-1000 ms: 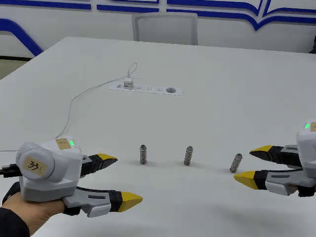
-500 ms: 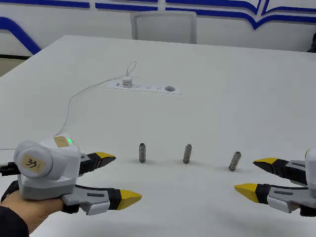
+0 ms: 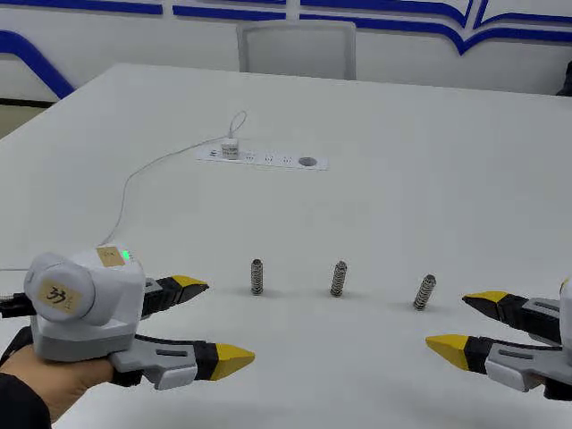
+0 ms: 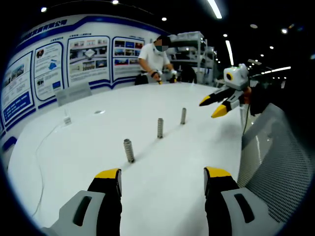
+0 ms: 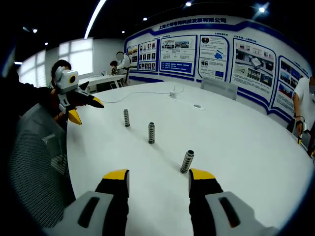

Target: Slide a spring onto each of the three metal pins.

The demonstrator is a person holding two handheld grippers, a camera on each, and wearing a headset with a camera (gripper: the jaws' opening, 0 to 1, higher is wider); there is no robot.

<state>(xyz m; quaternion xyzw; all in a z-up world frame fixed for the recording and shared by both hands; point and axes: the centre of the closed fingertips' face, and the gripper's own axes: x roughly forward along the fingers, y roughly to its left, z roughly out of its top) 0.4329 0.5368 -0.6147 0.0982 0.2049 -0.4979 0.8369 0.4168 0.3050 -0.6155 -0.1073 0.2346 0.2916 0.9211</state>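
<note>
Since a second ago the right gripper has drawn back from the row, lower and nearer the edge of the head view. Its jaws are spread wide with nothing between them. The left gripper is just as wide and empty. On the white table, between the two, three springs stand in a line. The left spring and middle spring are upright, long axes vertical. The right spring leans, its top tipped toward the right gripper.
</note>
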